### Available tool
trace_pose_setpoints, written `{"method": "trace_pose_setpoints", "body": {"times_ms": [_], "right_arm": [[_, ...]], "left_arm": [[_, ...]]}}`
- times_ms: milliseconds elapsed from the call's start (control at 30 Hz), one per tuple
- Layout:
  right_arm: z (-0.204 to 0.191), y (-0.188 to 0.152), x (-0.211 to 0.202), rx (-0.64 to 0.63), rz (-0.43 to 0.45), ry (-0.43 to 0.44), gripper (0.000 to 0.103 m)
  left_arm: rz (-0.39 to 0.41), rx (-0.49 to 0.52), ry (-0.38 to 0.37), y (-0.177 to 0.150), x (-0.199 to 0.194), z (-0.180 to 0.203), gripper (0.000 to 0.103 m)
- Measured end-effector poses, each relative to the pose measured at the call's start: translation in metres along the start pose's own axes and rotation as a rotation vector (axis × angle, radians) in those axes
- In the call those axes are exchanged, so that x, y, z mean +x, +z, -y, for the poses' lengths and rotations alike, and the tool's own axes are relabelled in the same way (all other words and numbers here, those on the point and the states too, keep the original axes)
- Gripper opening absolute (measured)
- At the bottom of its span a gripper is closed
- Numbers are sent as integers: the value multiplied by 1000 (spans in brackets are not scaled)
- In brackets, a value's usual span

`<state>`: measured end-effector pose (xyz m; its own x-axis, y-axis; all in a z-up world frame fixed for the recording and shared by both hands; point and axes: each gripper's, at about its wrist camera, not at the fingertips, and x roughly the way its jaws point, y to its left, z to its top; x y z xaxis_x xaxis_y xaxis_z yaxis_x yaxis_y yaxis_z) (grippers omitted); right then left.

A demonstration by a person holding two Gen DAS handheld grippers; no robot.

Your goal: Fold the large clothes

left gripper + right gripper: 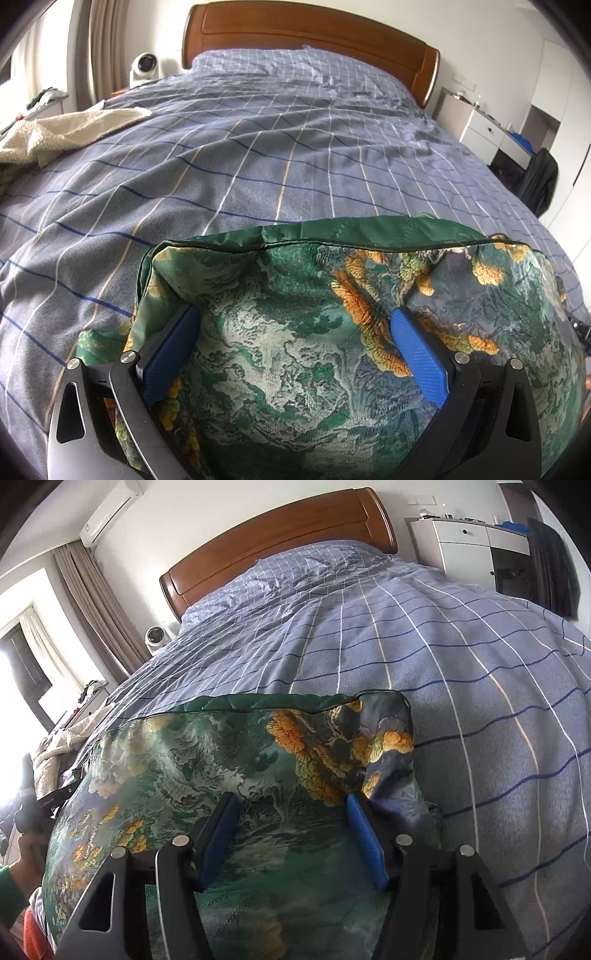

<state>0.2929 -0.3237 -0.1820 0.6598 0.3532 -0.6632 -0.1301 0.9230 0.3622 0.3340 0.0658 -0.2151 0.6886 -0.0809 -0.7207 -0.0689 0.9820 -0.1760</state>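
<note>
A thick green garment (295, 369) printed with pale landscape and orange blossoms lies folded on the near end of the bed, its dark green lining showing along the far edge. My left gripper (293, 312) straddles its left part, and padded fabric bulges between the blue pads (417, 354) and laps over the left fingertip. At the garment's (221, 760) right corner my right gripper (291, 797) has its pads (364, 834) pressed into a wad of the cloth, creases gathering at the right pad.
The bed's blue checked duvet (277, 147) stretches to a wooden headboard (314, 33). A cream fleece blanket (55, 129) lies at its left edge. A white dresser (469, 546) and a dark hanging garment (554, 565) stand right of the bed. A hand in a green sleeve (14, 882) holds the other gripper.
</note>
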Motion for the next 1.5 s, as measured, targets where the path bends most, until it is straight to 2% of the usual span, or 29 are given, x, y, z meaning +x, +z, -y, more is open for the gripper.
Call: {"method": "trace_pose_setpoints", "body": {"times_ms": [900, 1133, 1233, 1367, 1433, 1500], "right_arm": [[0, 0, 2, -2, 1, 1, 62], [-3, 3, 2, -7, -5, -17, 62], [-4, 4, 2, -8, -3, -25, 62], [-4, 4, 2, -7, -3, -23, 62], [-3, 5, 3, -3, -5, -21, 62], [-3, 4, 2, -4, -5, -22, 62]], "left_arm": [[0, -3, -3, 0, 0, 0, 102], [-60, 24, -5, 17, -18, 8, 102], [-16, 49, -57, 26, -56, 21, 102], [30, 142, -197, 28, -100, 68, 102], [14, 221, -240, 31, -101, 103, 102], [-37, 265, -249, 36, -82, 134, 102]]}}
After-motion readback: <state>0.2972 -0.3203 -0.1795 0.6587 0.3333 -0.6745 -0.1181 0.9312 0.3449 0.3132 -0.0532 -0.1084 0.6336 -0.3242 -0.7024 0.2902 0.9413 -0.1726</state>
